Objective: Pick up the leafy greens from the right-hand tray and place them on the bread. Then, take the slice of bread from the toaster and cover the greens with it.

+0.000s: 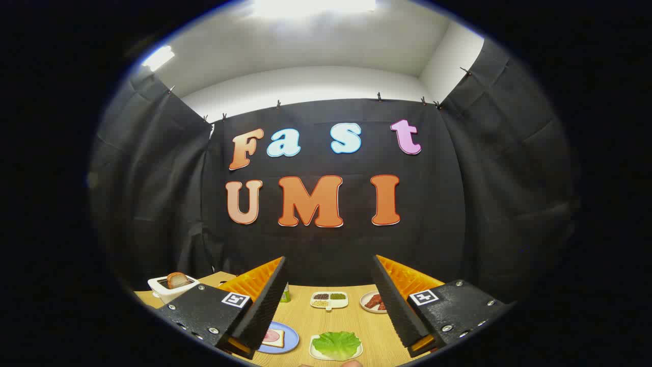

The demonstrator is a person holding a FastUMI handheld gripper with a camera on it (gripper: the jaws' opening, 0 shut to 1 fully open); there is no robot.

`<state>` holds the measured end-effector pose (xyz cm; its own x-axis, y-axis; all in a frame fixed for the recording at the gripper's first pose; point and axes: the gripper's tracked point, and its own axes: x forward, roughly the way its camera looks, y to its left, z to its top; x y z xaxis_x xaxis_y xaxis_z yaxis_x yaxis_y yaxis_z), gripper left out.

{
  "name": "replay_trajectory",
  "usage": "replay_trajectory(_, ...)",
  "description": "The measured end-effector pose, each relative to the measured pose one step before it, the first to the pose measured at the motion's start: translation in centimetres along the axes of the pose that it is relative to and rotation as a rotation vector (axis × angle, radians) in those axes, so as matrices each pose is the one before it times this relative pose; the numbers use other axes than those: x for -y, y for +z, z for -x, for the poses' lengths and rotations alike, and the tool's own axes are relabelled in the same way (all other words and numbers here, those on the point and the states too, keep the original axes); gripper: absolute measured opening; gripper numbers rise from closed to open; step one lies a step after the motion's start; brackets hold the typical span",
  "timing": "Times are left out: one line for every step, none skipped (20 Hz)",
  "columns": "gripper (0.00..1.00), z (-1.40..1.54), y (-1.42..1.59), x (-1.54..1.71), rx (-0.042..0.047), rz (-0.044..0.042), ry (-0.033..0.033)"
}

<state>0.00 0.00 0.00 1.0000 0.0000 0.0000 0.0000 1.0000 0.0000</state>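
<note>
Seemingly clear of everything, tongs [328,285] gape above leafy greens [336,344].

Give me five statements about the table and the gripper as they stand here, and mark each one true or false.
1. The gripper has its jaws open with nothing held. True.
2. The leafy greens already lie on the bread. False: they sit on their own white tray, between and below the jaws.
3. A slice of bread stands in the white toaster. True.
4. The blue plate is bare. False: it carries bread with a pink slice on top.
5. The divided dish sits nearer the gripper than the greens. False: it lies beyond them, toward the black wall.
</note>
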Motion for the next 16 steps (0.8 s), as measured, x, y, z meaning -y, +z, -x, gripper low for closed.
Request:
replay_trajectory(0.98,0.008,0.323,0.06,0.00519,0.00207,0.0024)
replay_trajectory(0.98,0.039,0.445,0.212,0.01182,0.00393,0.00053)
replay_trajectory(0.98,0.01,0.612,0.194,0.01485,0.00488,-0.00326)
replay_trajectory(0.98,-0.025,0.579,0.147,0.01301,0.00491,-0.00182)
replay_trajectory(0.98,0.11,0.475,-0.1,0.01016,0.00336,0.00346)
replay_trajectory(0.98,-0.033,0.369,-0.235,0.00379,0.00119,0.00402)
replay_trajectory(0.98,0.01,0.246,-0.306,0.00303,0.00177,0.00977)
replay_trajectory(0.98,-0.042,0.122,-0.242,-0.00227,0.0011,0.00235)
replay_trajectory(0.98,-0.051,-0.006,-0.037,-0.00257,0.00364,0.00237)
replay_trajectory(0.98,-0.094,-0.052,-0.087,-0.00446,0.005,-0.00125)
replay_trajectory(0.98,-0.116,-0.026,0.001,-0.00499,0.00323,-0.00324)
replay_trajectory(0.98,-0.024,0.009,-0.101,-0.00401,0.00133,0.00066)
replay_trajectory(0.98,-0.1,-0.054,-0.157,-0.0026,-0.00129,0.00221)
replay_trajectory(0.98,-0.12,-0.086,0.004,-0.00357,-0.00177,0.002)
replay_trajectory(0.98,-0.007,-0.115,0.114,-0.00497,-0.00376,-0.00112)
replay_trajectory(0.98,-0.076,-0.19,0.045,-0.00688,-0.00429,-0.00126)
